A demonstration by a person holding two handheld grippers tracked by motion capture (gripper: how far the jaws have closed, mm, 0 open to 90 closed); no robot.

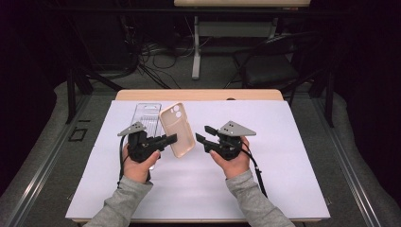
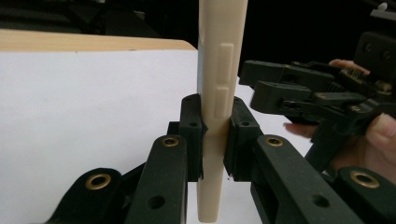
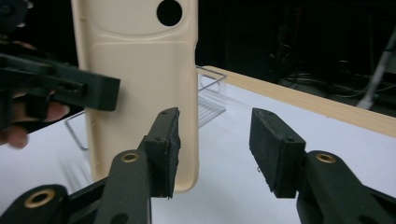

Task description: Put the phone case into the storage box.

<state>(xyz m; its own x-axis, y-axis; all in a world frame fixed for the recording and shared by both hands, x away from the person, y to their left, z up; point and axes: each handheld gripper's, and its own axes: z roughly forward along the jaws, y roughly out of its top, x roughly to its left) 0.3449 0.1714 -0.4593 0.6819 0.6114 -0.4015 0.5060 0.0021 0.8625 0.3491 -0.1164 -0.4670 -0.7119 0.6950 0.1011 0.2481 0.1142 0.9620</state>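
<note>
The left gripper squeezed the case (held on edge); the right gripper's fingers stood apart, holding nothing.

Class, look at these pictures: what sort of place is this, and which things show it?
Probably a lab or workshop recording bench. A white sheet covers a wooden table, loose cables lie on the floor behind it, and dark surroundings frame the workspace.

Grey sleeves, black two-jaw grippers

Both forearms wear grey knit sleeves; each black plastic gripper, left gripper and right gripper, carries brass-ringed pivots, a grey three-cornered plate and a trailing black cable.
</note>
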